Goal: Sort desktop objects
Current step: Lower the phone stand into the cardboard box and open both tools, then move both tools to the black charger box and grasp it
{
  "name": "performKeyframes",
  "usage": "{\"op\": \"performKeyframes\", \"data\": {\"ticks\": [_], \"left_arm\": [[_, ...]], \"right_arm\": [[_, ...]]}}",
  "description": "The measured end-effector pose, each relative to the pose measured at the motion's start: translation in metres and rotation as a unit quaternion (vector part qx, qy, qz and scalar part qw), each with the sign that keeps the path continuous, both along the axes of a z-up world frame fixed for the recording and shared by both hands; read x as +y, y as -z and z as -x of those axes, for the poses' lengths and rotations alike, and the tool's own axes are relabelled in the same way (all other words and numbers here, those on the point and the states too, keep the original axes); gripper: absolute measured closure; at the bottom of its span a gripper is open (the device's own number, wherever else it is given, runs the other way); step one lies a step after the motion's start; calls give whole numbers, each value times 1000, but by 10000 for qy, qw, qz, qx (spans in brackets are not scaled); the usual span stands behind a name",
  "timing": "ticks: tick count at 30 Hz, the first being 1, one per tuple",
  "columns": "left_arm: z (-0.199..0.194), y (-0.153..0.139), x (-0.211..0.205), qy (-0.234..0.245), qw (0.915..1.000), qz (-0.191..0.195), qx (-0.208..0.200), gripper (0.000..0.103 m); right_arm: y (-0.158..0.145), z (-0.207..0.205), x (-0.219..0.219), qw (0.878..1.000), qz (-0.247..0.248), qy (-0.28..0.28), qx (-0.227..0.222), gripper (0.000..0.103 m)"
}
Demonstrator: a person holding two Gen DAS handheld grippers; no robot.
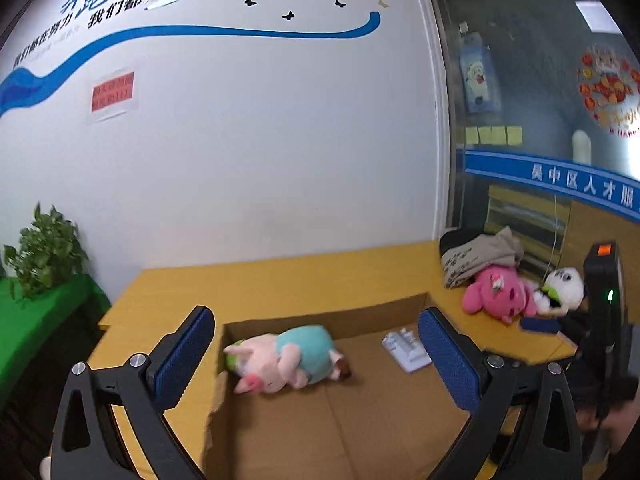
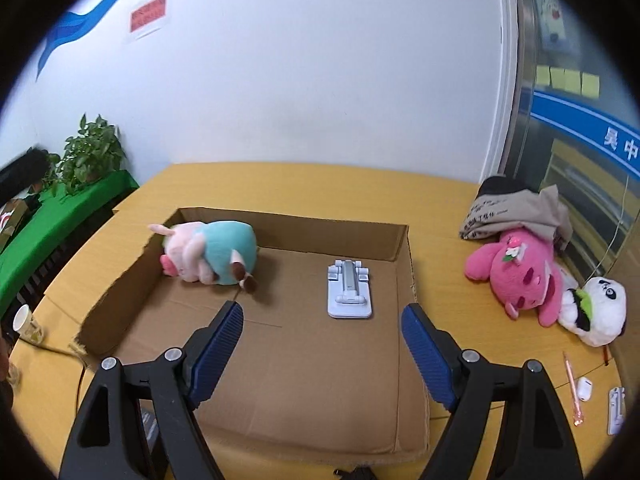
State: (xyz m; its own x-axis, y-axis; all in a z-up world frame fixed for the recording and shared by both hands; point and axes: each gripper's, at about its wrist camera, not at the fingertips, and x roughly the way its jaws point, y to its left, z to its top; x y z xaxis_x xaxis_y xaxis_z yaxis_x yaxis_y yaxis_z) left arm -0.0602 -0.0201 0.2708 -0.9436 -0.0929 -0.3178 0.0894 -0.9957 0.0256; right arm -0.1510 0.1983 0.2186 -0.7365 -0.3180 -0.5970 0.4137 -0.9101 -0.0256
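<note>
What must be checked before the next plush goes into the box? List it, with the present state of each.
1. Left gripper open, nothing held: ok.
2. Right gripper open, nothing held: ok.
3. Cardboard box has bare floor left: ok.
4. Pig plush and phone stand lie inside the box: ok.
5. Pink plush and panda plush still on the desk: not ok.
6. Pink plush free of the panda: cannot tell.

We see a brown cardboard box (image 2: 396, 240) on the yellow-orange table (image 2: 304, 184). Inside lie a pale pink pig plush (image 2: 212, 254) in teal and a pale lavender-white stand (image 2: 349, 290). Far right sit a bright pink plush (image 2: 520, 274) and a white panda (image 2: 600, 312) with black patches.
</note>
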Motion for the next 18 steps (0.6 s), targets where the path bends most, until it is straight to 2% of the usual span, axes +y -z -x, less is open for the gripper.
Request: {"op": "performKeyframes", "data": {"ticks": [5, 6, 7, 8, 9, 11, 13, 14, 15, 17, 18], "left_arm": [[-29, 15, 2, -145, 9994, 145, -285, 0], [-35, 19, 0, -162, 9992, 120, -334, 0], [-41, 24, -2, -164, 9991, 75, -391, 0], [-44, 29, -4, -176, 9988, 19, -456, 0], [-47, 35, -6, -196, 9981, -70, -573, 0], [-49, 50, -12, -174, 9958, -292, -846, 6], [-54, 67, -22, -209, 9918, -573, -1123, 62], [-54, 76, -28, -233, 9883, -786, -1288, 68], [-53, 83, -33, -243, 9850, -975, -1400, 69], [-55, 99, -41, -199, 9777, -1369, -1580, 61], [-57, 105, -44, -210, 9751, -1487, -1633, 34]], "right_arm": [[-5, -26, -3, 9998, -84, -124, 116, 24], [-5, -29, -3, 9998, -55, -142, 129, 32], [-6, -33, -2, 9998, -32, -149, 148, 47], [-6, -36, -2, 9997, -12, -179, 147, 102], [-5, -39, -3, 9998, 9, -204, 70, 97], [-2, -42, -4, 9997, -23, -248, 14, 98], [3, -46, -6, 9995, -19, -285, -96, 97], [6, -47, -6, 9993, 22, -323, -183, 83], [11, -49, -7, 9990, 32, -364, -272, 52], [20, -53, -8, 9986, 44, -430, -303, 20], [25, -57, -9, 9984, 33, -472, -305, 20]]}}
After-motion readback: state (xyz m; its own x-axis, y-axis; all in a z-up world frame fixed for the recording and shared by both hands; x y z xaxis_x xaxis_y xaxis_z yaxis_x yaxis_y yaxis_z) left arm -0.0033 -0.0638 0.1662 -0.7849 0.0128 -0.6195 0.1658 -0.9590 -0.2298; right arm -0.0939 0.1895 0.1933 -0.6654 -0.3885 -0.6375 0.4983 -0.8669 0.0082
